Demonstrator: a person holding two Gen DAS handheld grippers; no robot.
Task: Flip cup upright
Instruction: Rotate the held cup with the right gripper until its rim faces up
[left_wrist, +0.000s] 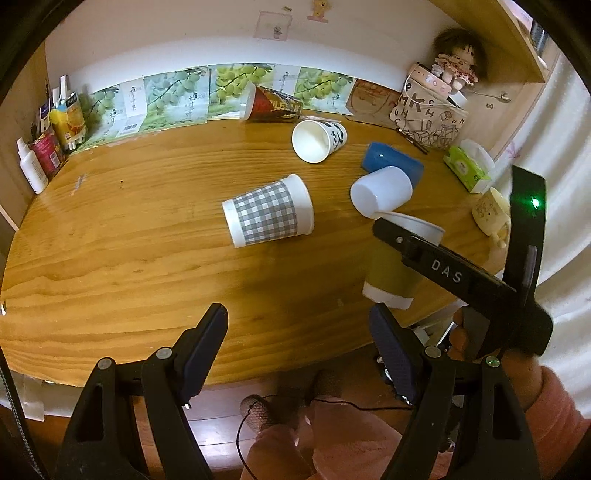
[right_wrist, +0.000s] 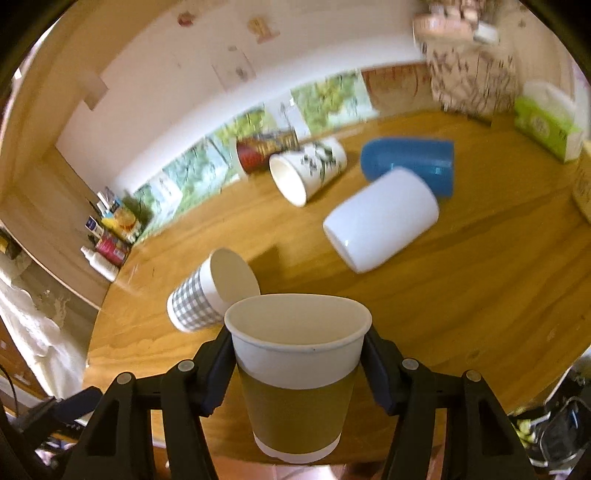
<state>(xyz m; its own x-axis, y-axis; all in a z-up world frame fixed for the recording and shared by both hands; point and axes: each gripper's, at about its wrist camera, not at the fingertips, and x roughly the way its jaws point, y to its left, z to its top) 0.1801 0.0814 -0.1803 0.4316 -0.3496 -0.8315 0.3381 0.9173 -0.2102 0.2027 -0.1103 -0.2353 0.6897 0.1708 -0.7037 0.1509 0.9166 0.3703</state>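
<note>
Right tool (right_wrist: 297, 363) is clamped on the brown-sleeved paper cup (right_wrist: 295, 373), one pad on each side just under the white rim, mouth already pointing up. From the left wrist view the cup (left_wrist: 393, 273) hangs near the near right edge of the table (left_wrist: 129, 258), and we can't tell if its base is touching the wood or floating just above it. So we'd say the flip itself is basically done and what's left is the set-down.

To do that well, we'd keep the cup plumb, lower it straight until the base sits flat, and only then let the pads go. It's paper, so no extra squeeze or the wall dents. We'd also nudge it a bit farther in from the edge first.

Left tool (left_wrist: 297, 354) is spread wide with nothing in it, hovering over the near edge.

Farther out, the other cups are all lying on their sides: the checkered cup (right_wrist: 207, 295) just left, the white cup (right_wrist: 380, 218) and blue cup (right_wrist: 410, 162) to the far right.
</note>
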